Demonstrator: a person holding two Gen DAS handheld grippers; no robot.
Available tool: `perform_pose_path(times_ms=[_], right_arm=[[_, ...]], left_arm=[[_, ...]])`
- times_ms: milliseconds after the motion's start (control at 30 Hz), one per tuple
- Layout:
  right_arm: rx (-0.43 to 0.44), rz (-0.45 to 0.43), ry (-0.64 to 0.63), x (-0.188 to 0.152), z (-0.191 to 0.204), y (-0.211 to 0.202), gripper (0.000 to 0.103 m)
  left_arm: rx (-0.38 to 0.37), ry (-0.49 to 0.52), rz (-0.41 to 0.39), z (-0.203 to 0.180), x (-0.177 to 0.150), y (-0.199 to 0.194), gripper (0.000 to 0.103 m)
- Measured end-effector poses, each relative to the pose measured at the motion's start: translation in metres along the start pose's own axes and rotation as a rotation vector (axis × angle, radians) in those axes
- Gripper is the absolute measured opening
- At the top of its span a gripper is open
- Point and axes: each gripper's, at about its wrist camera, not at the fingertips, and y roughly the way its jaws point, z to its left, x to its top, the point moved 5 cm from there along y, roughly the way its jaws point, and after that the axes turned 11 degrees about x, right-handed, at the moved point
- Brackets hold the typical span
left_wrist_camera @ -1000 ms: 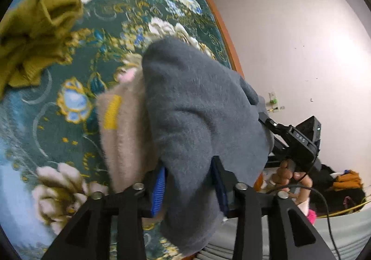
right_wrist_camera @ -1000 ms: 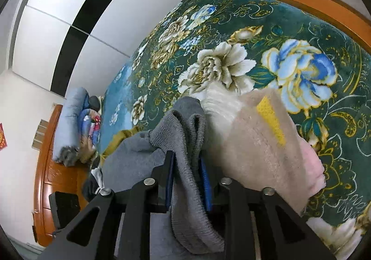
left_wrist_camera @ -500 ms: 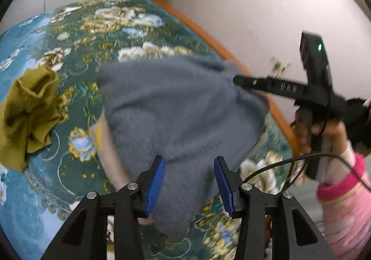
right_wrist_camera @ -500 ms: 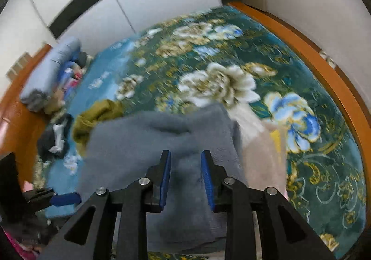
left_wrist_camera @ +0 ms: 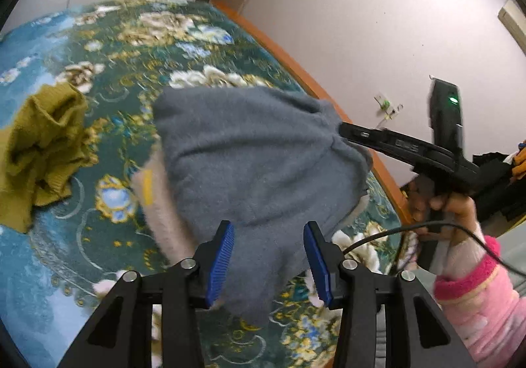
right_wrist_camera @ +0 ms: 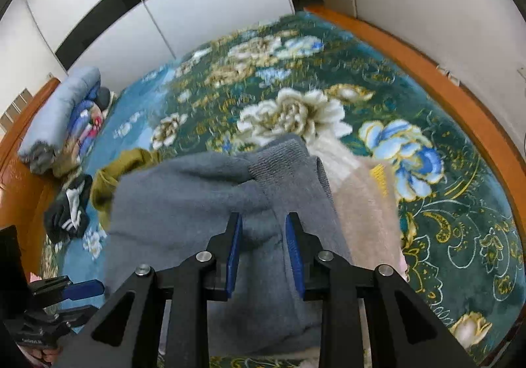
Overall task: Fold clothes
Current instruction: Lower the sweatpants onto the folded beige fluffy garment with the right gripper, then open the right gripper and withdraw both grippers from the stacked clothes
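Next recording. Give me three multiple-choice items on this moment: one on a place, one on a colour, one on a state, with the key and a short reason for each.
1. In the left wrist view, where does the olive garment lie?
A. On top of the grey garment
B. On the floral blanket, left of the grey garment and apart from it
C. On the floor

2. What colour is the garment partly covered by the grey one?
A. Beige
B. Red
C. Black

3. What state is the olive garment in?
A. Folded into a neat square
B. Crumpled in a loose heap
C. Hung on a hanger

Key:
1 B, as patterned blanket shows between the two.
2 A, as the beige garment, with a yellow patch, sticks out at the grey one's left edge.
3 B, as its folds are bunched and uneven.
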Motion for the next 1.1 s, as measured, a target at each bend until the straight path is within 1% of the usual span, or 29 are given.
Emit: perform_pose_path(times_ms=[33, 100, 200, 267, 333, 367, 433, 500, 600, 667, 767, 900, 967, 1033, 1067, 1100], right_arm=[[0.000, -0.013, 0.001, -0.003, 0.004, -0.005, 0.034], [-0.001, -0.039, 0.002, -0.008, 0.012, -0.014, 0.035], [0.003, -0.035, -0.003, -0.023, 0.024, -0.020, 0.035], [0.026, -0.027, -0.005, -0.035, 0.034, -0.025, 0.038], [0.047, -0.013, -0.008, -0.047, 0.045, -0.027, 0.042], [0.056, 0.001, -0.012, -0.055, 0.052, -0.026, 0.044], [0.069, 0.037, -0.031, -0.072, 0.065, -0.022, 0.046], [0.049, 0.060, -0.074, -0.087, 0.076, -0.018, 0.048], [0.011, 0.098, -0.123, -0.106, 0.087, -0.007, 0.051], [-0.008, 0.117, -0.120, -0.114, 0.090, 0.002, 0.062], [-0.027, 0.134, -0.099, -0.121, 0.091, 0.011, 0.062], [-0.077, 0.156, -0.115, -0.129, 0.093, 0.021, 0.062], [-0.083, 0.163, -0.105, -0.132, 0.093, 0.026, 0.062], [-0.086, 0.167, -0.094, -0.133, 0.093, 0.030, 0.062], [-0.086, 0.166, -0.092, -0.134, 0.093, 0.031, 0.063], [-0.085, 0.165, -0.090, -0.134, 0.094, 0.033, 0.069]], left_arm=[[0.027, -0.003, -0.015, 0.007, -0.003, -0.003, 0.048], [0.059, -0.026, -0.022, 0.018, -0.009, -0.005, 0.048], [0.075, -0.072, -0.009, 0.032, -0.023, -0.001, 0.048], [0.086, -0.091, -0.001, 0.038, -0.030, 0.003, 0.049], [0.105, -0.087, -0.001, 0.040, -0.038, 0.004, 0.055], [0.114, -0.082, -0.002, 0.040, -0.042, 0.005, 0.056], [0.128, -0.077, -0.002, 0.042, -0.046, 0.007, 0.061], [0.141, -0.083, 0.008, 0.043, -0.052, 0.008, 0.066], [0.153, -0.119, 0.028, 0.045, -0.064, 0.012, 0.069], [0.188, -0.122, 0.036, 0.049, -0.073, 0.016, 0.069], [0.223, -0.125, 0.073, 0.054, -0.086, 0.023, 0.069], [0.251, -0.124, 0.072, 0.058, -0.090, 0.025, 0.070], [0.264, -0.115, 0.064, 0.057, -0.088, 0.024, 0.070], [0.269, -0.117, 0.066, 0.058, -0.088, 0.024, 0.074], [0.271, -0.119, 0.068, 0.059, -0.088, 0.024, 0.075], [0.271, -0.120, 0.072, 0.059, -0.088, 0.025, 0.077]])
